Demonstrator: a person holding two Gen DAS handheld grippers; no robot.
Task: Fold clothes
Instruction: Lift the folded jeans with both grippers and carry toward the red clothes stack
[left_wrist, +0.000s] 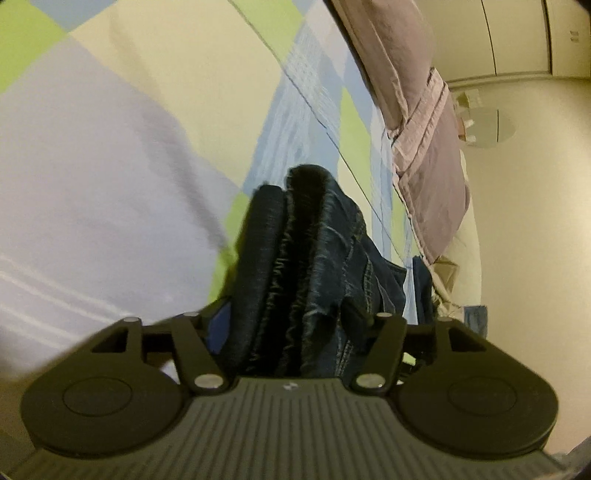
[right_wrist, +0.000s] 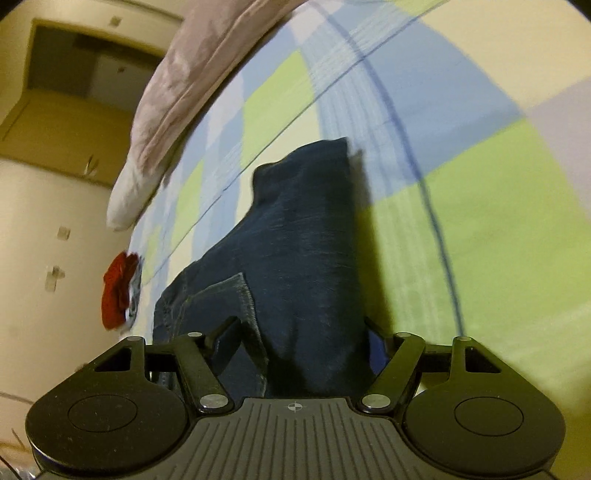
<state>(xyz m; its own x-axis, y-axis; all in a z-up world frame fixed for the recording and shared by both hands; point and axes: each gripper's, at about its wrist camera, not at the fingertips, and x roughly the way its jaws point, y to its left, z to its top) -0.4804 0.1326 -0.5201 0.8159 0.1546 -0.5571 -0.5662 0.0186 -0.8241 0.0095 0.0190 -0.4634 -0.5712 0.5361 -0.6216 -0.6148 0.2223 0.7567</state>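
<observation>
Both grippers are on the jeans (right_wrist: 295, 236), lifted over the bed (right_wrist: 480, 240).

Left gripper (left_wrist: 295, 266): jaws nearly closed on a bunched stack of denim, several layers with a frayed hem edge-on between the fingers. Thick stack, so the jaws can't close fully; the grip looks firm. Gathering layers like that suggests it's holding the leg ends together so they move as one.

Right gripper (right_wrist: 299, 332): jaws clamped on the other part of the jeans, near a pocket seam. The fabric runs away from the jaws, and I can't tell if its far end touches the bed.

Judgement: holding two points keeps the denim taut between the hands, so a fold line can be laid straight on the bed. Mid-fold, not yet set down.

The pink quilt (right_wrist: 177, 74) at the bed's edge and the red garment (right_wrist: 118, 291) near it are both well apart from the jeans, so the landing area looks free.

Risk: heavy denim slipping from the left stack if the layers shear.
</observation>
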